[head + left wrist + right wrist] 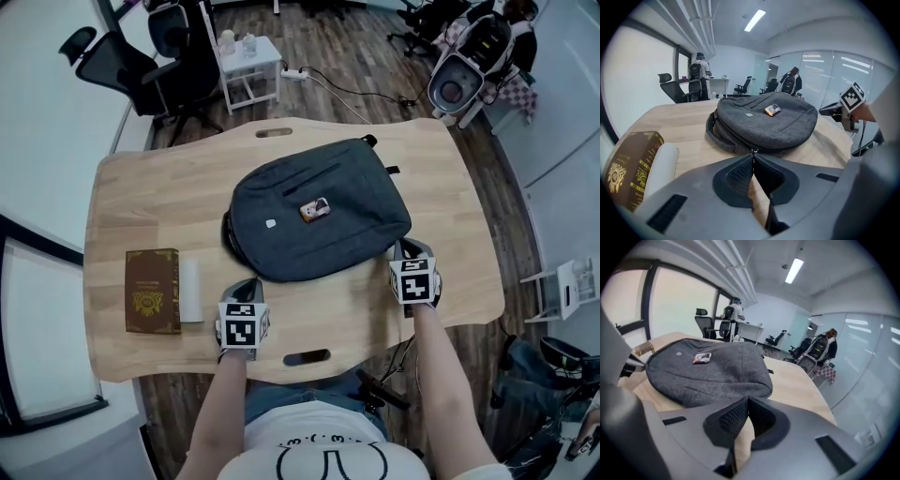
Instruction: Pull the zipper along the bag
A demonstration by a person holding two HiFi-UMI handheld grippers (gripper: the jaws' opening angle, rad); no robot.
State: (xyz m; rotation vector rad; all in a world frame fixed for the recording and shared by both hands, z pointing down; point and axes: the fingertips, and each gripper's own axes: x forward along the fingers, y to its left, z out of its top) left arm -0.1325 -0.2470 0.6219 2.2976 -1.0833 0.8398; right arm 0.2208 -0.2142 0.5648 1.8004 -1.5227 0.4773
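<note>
Both grippers had their jaws pressed together. The left gripper (753, 156) had its tips right at the small metal zipper pull (753, 151) on the near edge of the grey bag (314, 220); whether the pull was pinched could not be told. The right gripper (747, 400) held nothing, just beside the bag's right edge. The bag lay flat mid-table on the pale wooden table (141, 206), with a brown book (152, 291) to its left. Office chairs (141, 66) stood on the wood floor beyond.
</note>
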